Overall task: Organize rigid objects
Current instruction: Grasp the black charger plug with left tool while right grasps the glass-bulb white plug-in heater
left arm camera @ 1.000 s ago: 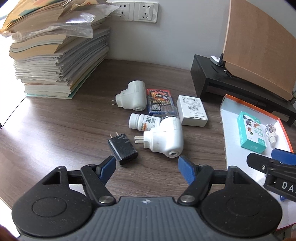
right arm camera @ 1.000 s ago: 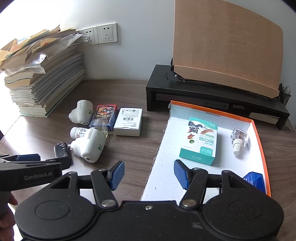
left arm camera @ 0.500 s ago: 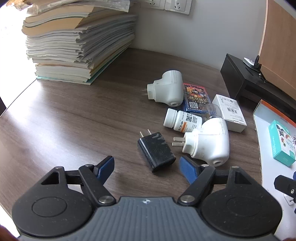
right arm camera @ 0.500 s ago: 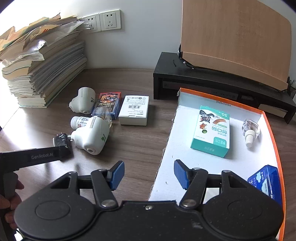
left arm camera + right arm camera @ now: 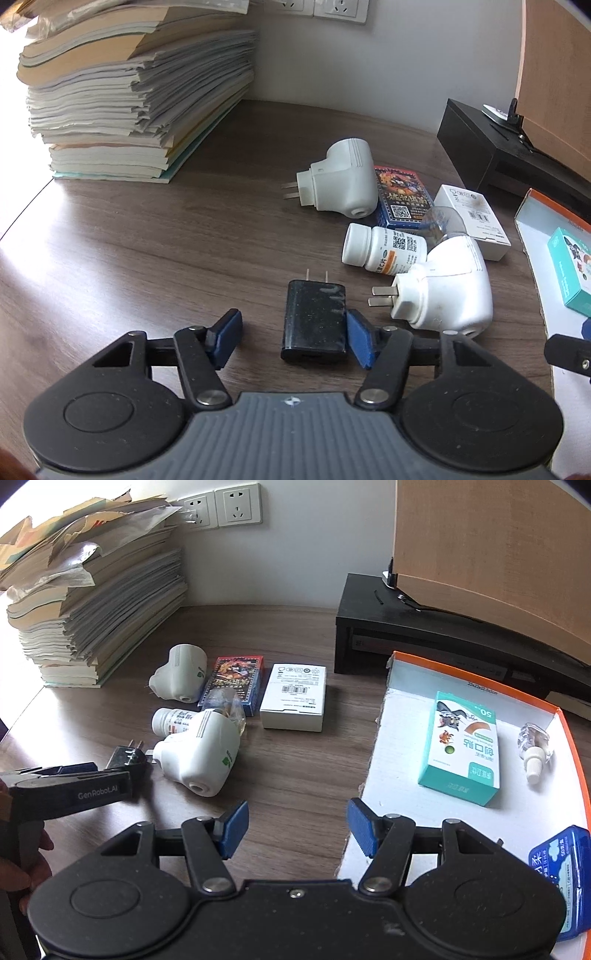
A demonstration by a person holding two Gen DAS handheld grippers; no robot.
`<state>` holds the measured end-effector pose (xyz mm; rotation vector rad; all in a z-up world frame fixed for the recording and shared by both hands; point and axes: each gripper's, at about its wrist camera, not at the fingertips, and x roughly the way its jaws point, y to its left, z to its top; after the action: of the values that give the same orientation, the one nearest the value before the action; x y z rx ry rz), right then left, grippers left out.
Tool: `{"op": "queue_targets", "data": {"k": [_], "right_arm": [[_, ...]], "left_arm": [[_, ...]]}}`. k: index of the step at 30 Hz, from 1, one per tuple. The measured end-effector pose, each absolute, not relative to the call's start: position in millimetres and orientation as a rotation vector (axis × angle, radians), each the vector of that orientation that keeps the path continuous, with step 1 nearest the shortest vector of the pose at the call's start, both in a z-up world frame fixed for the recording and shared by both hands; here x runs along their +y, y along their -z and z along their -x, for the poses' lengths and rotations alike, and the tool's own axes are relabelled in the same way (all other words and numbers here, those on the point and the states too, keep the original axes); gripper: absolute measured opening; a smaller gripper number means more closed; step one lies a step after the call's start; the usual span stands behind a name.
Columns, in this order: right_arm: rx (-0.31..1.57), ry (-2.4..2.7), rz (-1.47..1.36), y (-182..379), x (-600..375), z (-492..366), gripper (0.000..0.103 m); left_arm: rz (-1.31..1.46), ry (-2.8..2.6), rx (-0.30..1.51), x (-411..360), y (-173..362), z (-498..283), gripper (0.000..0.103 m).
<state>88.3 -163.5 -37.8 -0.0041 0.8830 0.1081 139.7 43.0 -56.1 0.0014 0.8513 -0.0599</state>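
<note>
You are bracketing the black charger with your left gripper, jaws wide, right pad touching; it is lying near the desk's front edge. Centre, then squeeze its flat sides while your right gripper is hanging agape

Matt wood-grain desk; glossy black plastic charger w/ metal prongs; smooth white plastic plug-in units; paper stack.
</note>
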Motion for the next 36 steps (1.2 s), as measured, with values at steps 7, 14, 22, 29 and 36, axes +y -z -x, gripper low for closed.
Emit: {"op": "queue_targets", "data": {"k": [7,14,22,29,36], "right_arm": [[0.885,-0.188,0.023,41.7,-138.7,-100.2,0.075],[0.868,-0.267,0.051,45.7,-111.9,-114.2,0.084],[0.87,-0.303,0.071,63.7,-84.4,-143.7,0.098],[0.876,-0.296,0.091,75.3,-77.0,-162.7,0.103],[0.885,-0.283,0.07,87.2,-73.2,-170.1,0.103]], "left_arm": [[-0.063,0.132,0.821,38.3,58.2,-145.6,0.037],[-0.026,0.118,0.815,58.4,52.1,-138.4,0.037],[-0.001,0.088,0.793,84.3,40.9,-129.1,0.037],[0.006,0.097,0.794,88.5,44.3,-129.0,0.037],[0.007,0.1,0.797,89.4,49.6,-130.7,0.037]]}}
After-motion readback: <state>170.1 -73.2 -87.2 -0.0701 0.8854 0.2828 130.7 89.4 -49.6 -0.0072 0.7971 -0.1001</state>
